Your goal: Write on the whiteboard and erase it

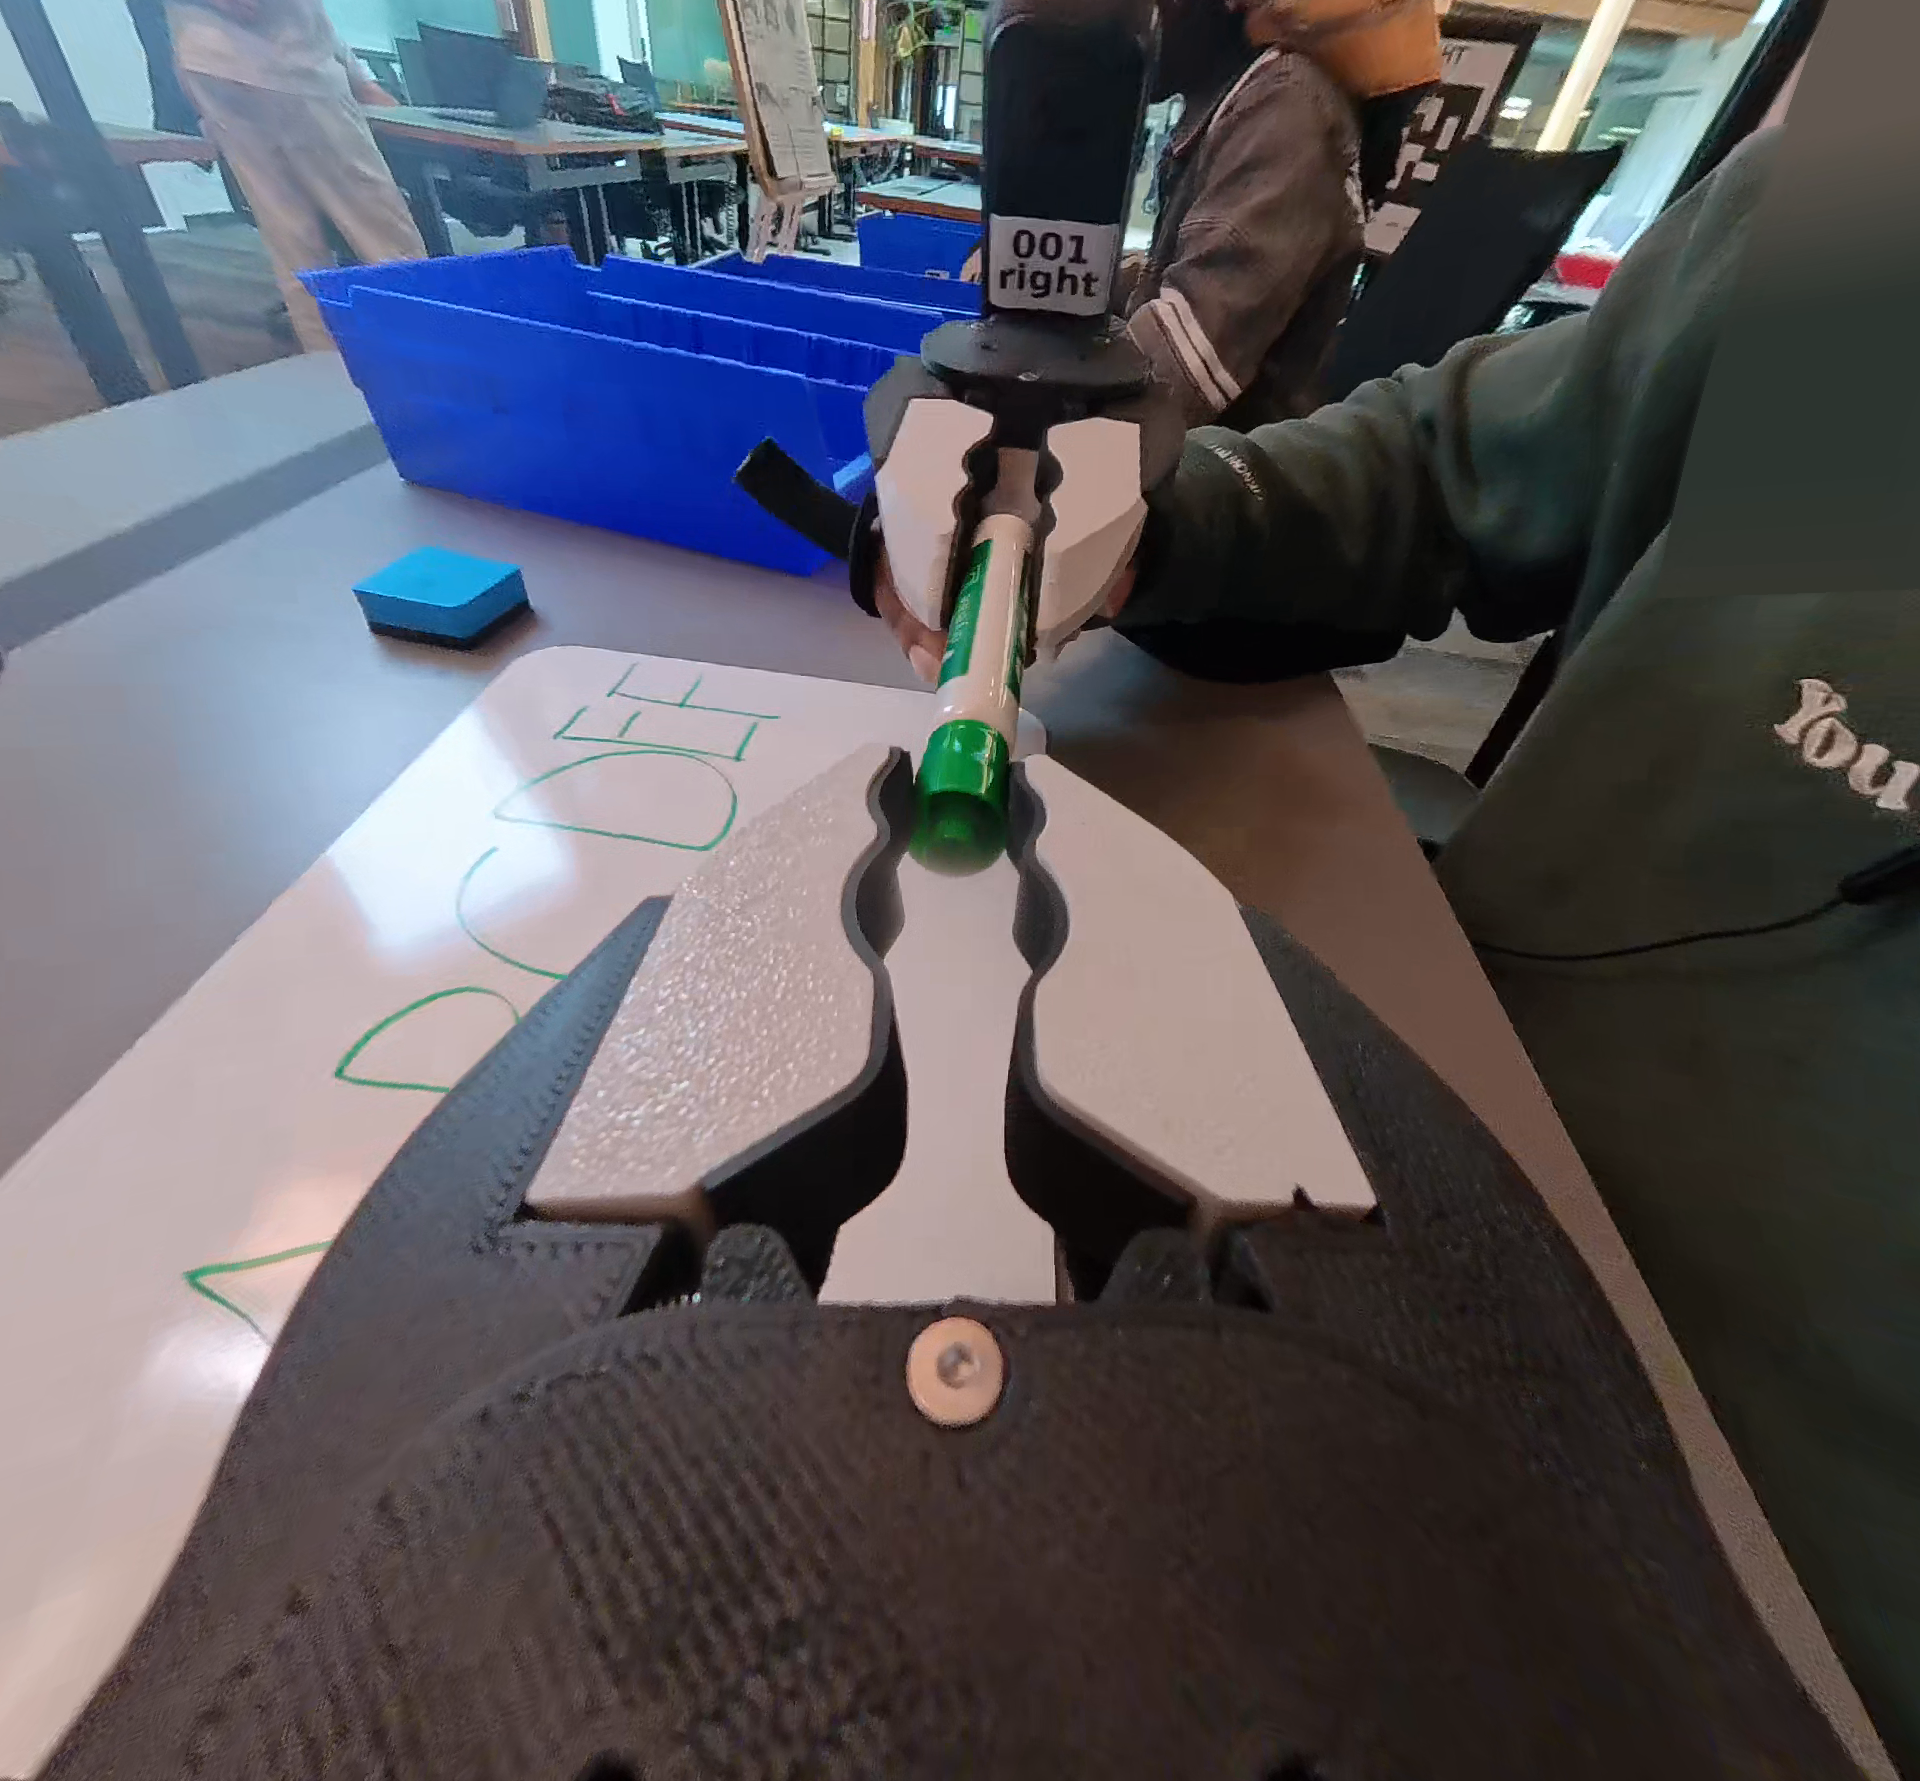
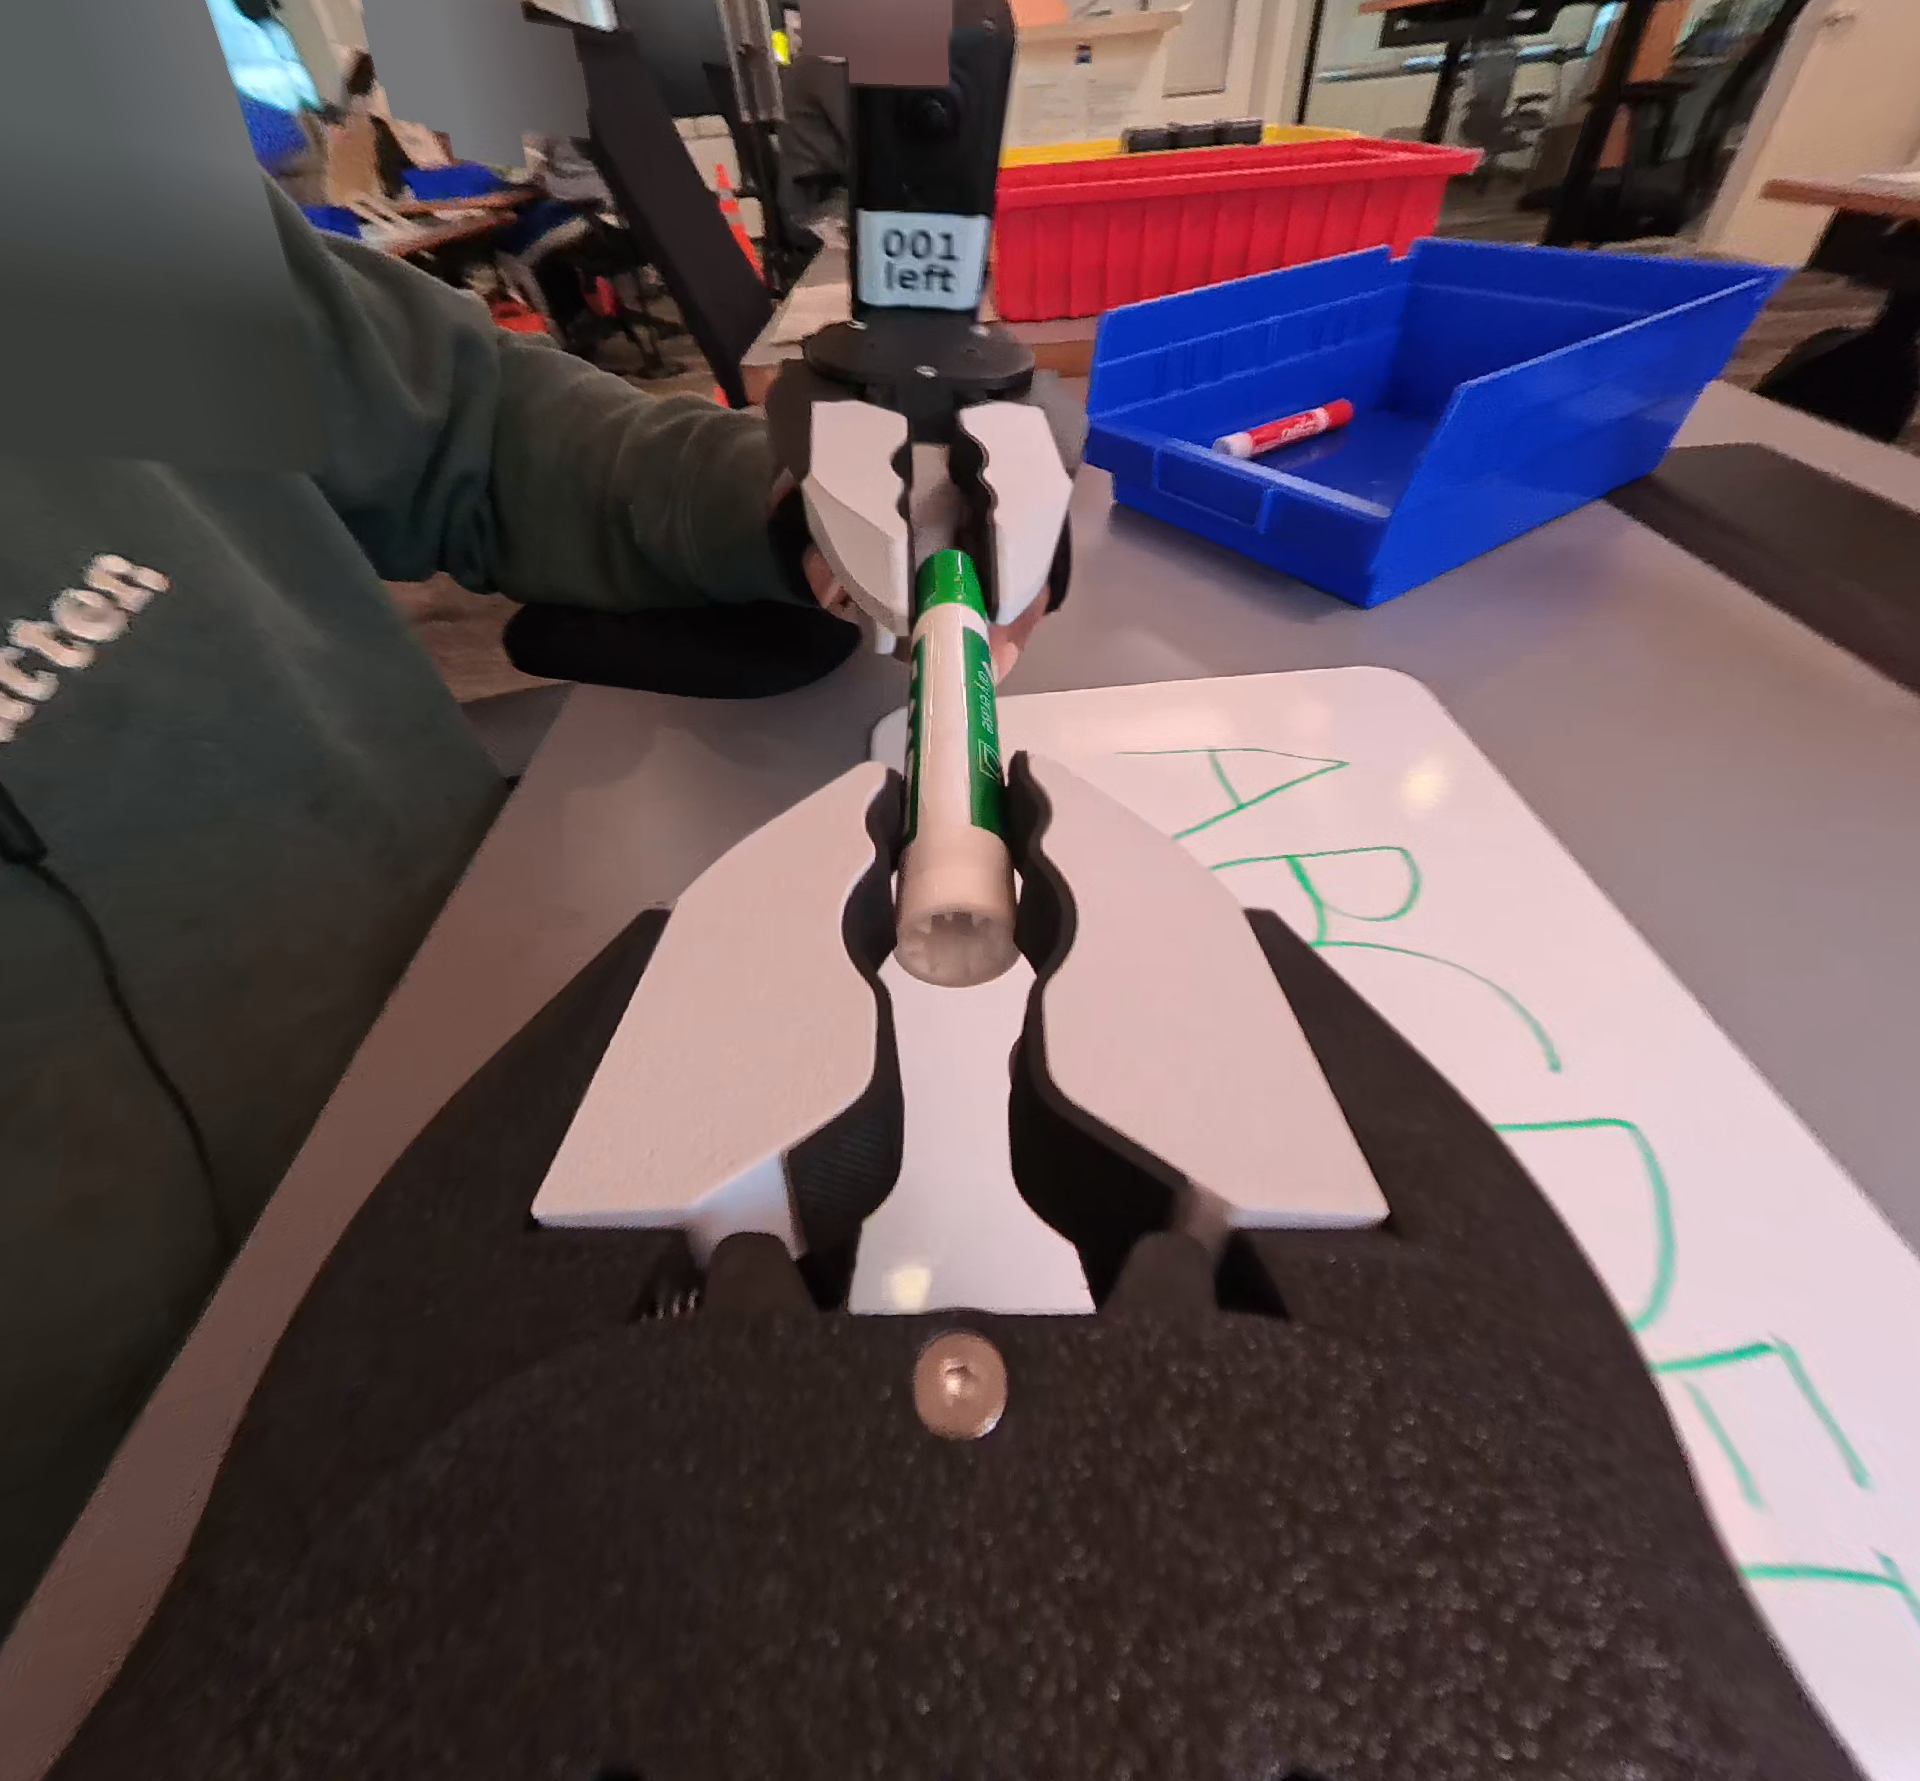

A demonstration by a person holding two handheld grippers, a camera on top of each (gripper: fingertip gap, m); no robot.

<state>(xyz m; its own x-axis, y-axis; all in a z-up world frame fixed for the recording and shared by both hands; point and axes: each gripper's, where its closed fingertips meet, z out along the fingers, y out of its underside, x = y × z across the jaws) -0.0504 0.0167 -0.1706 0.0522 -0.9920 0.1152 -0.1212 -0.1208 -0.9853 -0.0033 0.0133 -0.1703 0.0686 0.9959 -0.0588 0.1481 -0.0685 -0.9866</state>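
Both claws face tip to tip: right claw (image 2: pixel 951 858) grips the marker (image 2: pixel 951 796) barrel, left claw (image 1: pixel 956 817) its cap (image 1: pixel 961 801) (green).

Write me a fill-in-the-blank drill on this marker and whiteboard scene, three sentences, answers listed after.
1. The left gripper is shut on the marker's ____ cap.
2. The right gripper grips the barrel of the green marker, held above the ____.
3. The blue eraser lies on the ____, beside the board.

Missing words: green; whiteboard; table
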